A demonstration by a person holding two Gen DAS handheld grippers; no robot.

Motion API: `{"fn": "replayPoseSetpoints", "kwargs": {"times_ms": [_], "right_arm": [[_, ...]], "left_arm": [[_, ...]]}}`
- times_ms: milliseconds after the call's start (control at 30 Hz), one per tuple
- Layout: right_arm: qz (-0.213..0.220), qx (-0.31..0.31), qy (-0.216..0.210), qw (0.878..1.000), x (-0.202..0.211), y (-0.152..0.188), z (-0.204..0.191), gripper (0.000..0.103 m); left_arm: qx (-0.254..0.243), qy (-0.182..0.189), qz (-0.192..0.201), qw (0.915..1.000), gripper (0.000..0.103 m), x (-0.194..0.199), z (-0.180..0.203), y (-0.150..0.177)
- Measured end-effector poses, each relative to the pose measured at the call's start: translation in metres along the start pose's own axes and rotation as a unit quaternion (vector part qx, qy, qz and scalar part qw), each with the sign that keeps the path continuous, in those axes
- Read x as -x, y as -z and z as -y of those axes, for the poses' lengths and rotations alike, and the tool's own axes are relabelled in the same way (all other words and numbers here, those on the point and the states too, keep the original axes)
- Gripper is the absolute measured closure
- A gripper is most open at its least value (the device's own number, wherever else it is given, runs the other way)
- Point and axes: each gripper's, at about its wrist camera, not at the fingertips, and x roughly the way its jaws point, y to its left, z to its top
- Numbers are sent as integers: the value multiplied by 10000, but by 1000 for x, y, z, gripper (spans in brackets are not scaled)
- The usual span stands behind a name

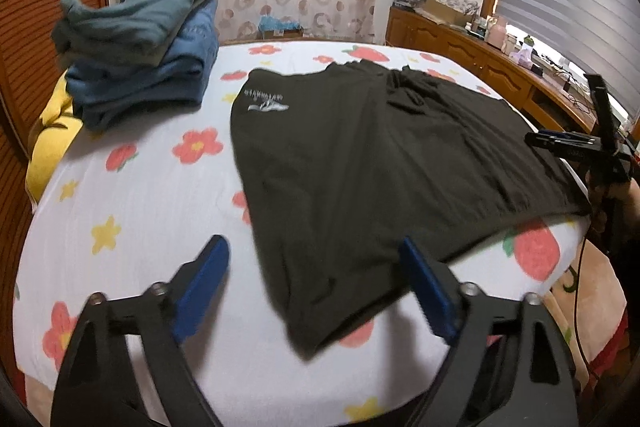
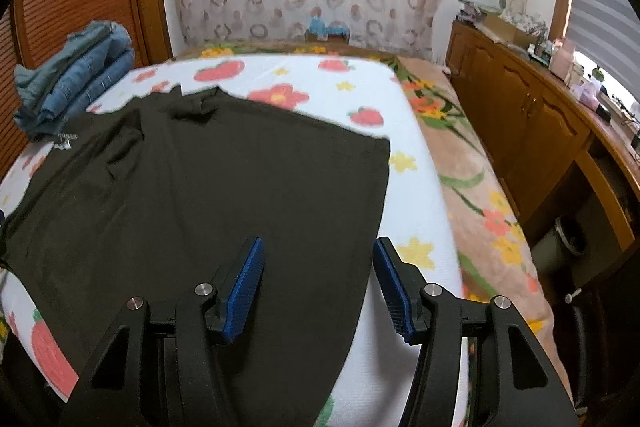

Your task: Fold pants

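Dark olive pants [image 1: 360, 163] with a small white logo [image 1: 266, 103] lie spread flat on the flowered bed sheet [image 1: 140, 211]. They also show in the right wrist view [image 2: 208, 195]. My left gripper [image 1: 314, 269] is open, hovering over the near left corner of the pants, holding nothing. My right gripper [image 2: 318, 267] is open above the near right edge of the pants, holding nothing. The right gripper also appears at the far right of the left wrist view [image 1: 576, 147].
A stack of folded blue and teal clothes [image 1: 140, 47] sits at the bed's far left corner, also in the right wrist view [image 2: 76, 67]. A wooden cabinet [image 2: 532, 131] runs along the right. A flowered blanket [image 2: 480, 195] lies under the sheet on the right.
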Motion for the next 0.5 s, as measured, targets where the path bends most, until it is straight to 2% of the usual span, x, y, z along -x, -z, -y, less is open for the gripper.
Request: {"fn": "replayPoseSetpoints", "kwargs": {"times_ms": [167, 367, 433, 467, 500], "right_arm": [[74, -95, -65, 9999, 4, 1, 4, 44], [143, -101, -82, 9998, 0, 0, 11, 44], [160, -81, -67, 9998, -4, -1, 14, 44], [168, -76, -61, 9998, -6, -2, 15, 44], [170, -81, -66, 9998, -14, -8, 20, 44]], "left_arm": [[-19, 30, -14, 10000, 33, 6, -3, 10], [-16, 106, 57, 9999, 56, 12, -6, 15], [-47, 169, 64, 9998, 73, 13, -6, 16], [-52, 209, 54, 9998, 76, 13, -7, 15], [-28, 283, 30, 9996, 86, 13, -8, 14]]}}
